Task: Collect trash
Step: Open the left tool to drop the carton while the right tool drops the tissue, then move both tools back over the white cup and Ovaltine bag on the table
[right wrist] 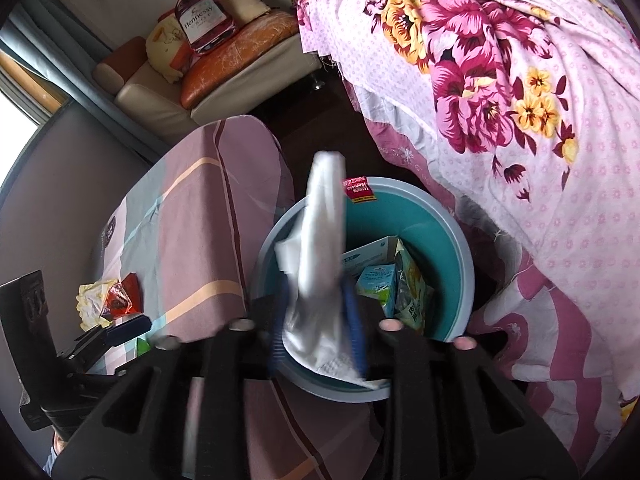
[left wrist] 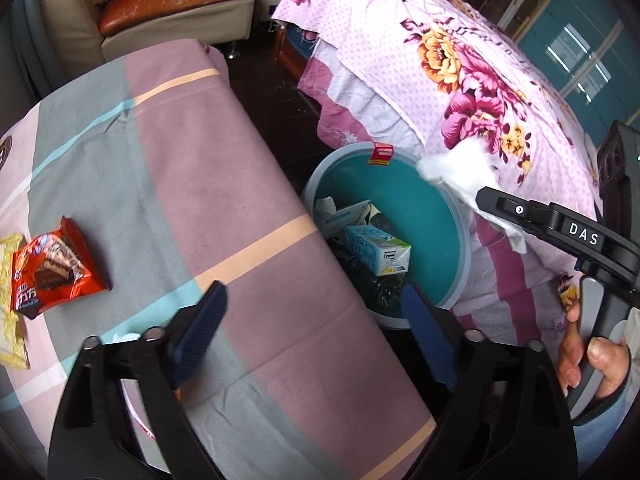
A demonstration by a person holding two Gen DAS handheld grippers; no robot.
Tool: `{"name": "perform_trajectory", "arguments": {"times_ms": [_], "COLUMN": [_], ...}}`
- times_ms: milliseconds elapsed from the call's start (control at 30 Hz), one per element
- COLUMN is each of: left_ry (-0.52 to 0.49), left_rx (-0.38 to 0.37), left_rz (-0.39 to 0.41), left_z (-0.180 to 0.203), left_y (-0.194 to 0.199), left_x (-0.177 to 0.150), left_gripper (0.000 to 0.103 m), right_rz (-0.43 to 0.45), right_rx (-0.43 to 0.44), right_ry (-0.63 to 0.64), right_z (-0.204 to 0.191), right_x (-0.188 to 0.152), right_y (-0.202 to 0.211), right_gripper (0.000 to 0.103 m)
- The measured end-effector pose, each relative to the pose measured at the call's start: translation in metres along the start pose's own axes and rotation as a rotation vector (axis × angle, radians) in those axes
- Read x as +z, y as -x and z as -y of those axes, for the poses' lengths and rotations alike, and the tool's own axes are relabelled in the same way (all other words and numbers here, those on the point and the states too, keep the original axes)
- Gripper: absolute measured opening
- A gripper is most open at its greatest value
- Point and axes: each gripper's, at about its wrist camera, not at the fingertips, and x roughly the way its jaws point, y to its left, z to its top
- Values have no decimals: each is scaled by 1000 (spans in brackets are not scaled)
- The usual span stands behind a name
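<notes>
Crumpled white tissue (right wrist: 320, 264) upright, long axis vertical, between right tool's (right wrist: 318, 320) part-open fingers over bin (right wrist: 448, 240).

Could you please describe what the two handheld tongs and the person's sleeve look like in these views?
Both tongs, left tongs and right tongs, have black ribbed plastic frames, silver bolts and blue textured pads. The right one bears white DAS lettering and a grey handle. The sleeve is blue.

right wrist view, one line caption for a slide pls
Right gripper poised over the teal bin with a white tissue between its fingers, cartons already inside.
</notes>
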Motion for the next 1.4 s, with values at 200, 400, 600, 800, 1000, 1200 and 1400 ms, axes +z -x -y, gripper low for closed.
{"name": "perform_trajectory", "arguments": {"times_ms": [200, 400, 600, 800, 1000, 1200, 1400], "left_ry": [17, 36, 79, 124, 174, 235, 271], "left_rx": [-11, -14, -11, -5, 9, 18, 29], "left_rz": [16, 22, 31, 53, 64, 83, 101], "left_z": [-7, -17, -37, -62, -93, -132, -162], "left_y": [7, 12, 21, 36, 47, 59, 70], "left_x": [-6, -13, -25, -39, -58, -80, -98], "left_gripper": [94, 94, 94, 94, 94, 94, 94], "right_rz": [-3, -3, -16, -33, -67, -123, -195], "right_rx": [-18, -26, -26, -20, -7, 9, 35], "right_ry": [-17, -25, -26, 10, 68, 145, 222], "right_z": [-2, -5, -14, -38, -71, -112, -157], "right_x": [-3, -3, -6, -13, -23, -40, -59], "right_y": [-1, 3, 7, 6, -1, -14, -34], "right_gripper": [54, 68, 72, 73, 73, 73, 73]}}
